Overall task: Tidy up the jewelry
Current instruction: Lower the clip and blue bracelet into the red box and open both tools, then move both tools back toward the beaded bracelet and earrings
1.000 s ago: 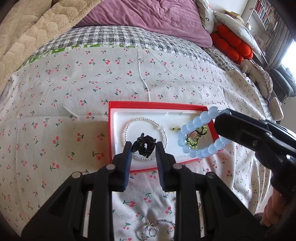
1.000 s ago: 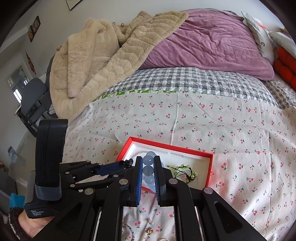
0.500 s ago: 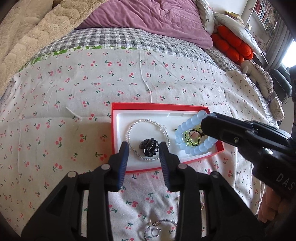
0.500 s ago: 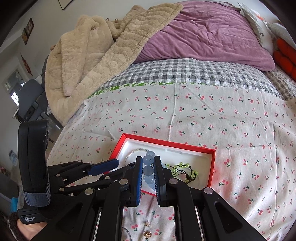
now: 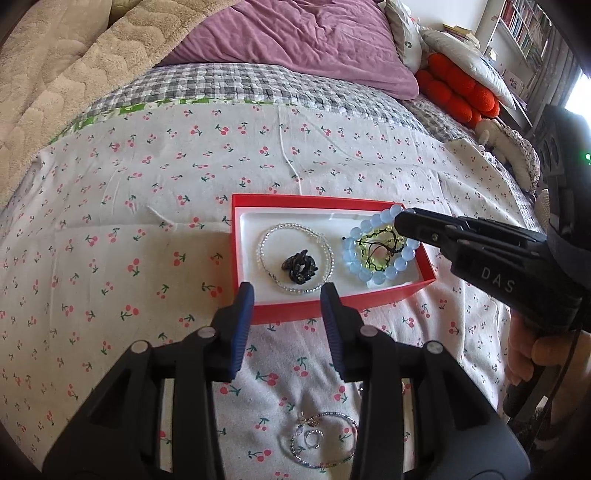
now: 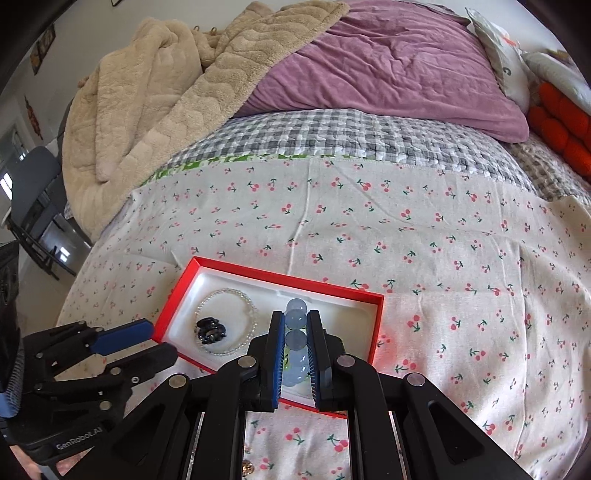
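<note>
A red box [image 5: 258,201] [image 6: 332,286] with a white liner lies on the cherry-print sheet. In it lie a clear bead bracelet [image 5: 264,242] [image 6: 225,293] and a black piece [image 5: 300,266] [image 6: 211,329] inside its loop. My left gripper [image 5: 287,293] is open and empty, just in front of the box's near wall. My right gripper [image 6: 295,325] [image 5: 400,218] is shut on a blue bead bracelet [image 5: 360,267] [image 6: 296,339], which rests low in the box's right half around a green bead and black cord piece [image 5: 380,245].
A thin bead bracelet with small rings [image 5: 321,437] lies on the sheet under my left gripper. A small gold piece [image 6: 246,468] lies under my right gripper. A purple duvet [image 5: 303,33], beige blanket [image 6: 155,92] and orange cushion [image 5: 454,96] lie at the back.
My left gripper opened, released the black piece into the clear bracelet's loop, and pulled back. My right gripper lowered the blue bracelet into the box over the green piece.
</note>
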A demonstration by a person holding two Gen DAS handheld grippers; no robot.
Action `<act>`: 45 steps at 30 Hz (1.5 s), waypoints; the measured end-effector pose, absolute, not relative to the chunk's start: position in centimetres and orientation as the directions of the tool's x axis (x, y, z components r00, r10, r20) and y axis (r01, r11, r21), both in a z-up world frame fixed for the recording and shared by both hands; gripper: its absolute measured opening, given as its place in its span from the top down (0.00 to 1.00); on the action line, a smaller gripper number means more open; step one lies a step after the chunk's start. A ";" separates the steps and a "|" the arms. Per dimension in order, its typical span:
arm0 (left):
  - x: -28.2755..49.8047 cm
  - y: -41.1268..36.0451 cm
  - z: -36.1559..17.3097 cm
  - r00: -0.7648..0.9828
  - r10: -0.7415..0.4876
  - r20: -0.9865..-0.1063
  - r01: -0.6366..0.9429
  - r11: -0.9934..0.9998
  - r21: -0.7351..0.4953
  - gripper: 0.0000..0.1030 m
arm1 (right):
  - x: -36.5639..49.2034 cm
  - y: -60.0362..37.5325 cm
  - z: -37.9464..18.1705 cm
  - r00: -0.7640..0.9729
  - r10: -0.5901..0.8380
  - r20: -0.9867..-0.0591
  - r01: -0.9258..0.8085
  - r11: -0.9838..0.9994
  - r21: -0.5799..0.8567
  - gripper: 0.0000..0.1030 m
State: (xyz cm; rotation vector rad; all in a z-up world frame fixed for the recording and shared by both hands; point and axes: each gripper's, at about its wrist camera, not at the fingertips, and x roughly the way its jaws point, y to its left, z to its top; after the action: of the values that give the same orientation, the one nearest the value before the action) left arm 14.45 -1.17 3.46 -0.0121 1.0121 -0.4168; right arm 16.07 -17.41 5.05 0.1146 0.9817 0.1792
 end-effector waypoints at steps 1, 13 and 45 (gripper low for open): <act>14.3 -1.1 3.5 0.458 -0.344 -0.820 0.331 0.922 -0.201 0.62 | 16.1 -17.4 5.0 0.542 0.198 -0.817 -0.102 0.980 0.170 0.88; 11.6 0.6 3.9 0.471 -0.312 -0.825 0.320 0.932 -0.170 0.31 | 13.8 -17.3 5.9 0.499 0.224 -0.837 -0.161 0.973 0.165 0.64; 4.6 0.5 -1.1 0.332 -0.248 -0.910 0.479 0.876 -0.064 0.24 | 3.9 -16.4 3.7 0.455 0.183 -0.872 -0.254 0.965 0.070 0.27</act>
State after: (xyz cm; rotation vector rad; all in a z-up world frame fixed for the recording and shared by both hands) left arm 4.57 0.50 -1.13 0.2319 1.1384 -0.4801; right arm 3.88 -16.38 3.71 -0.0744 1.0652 0.2699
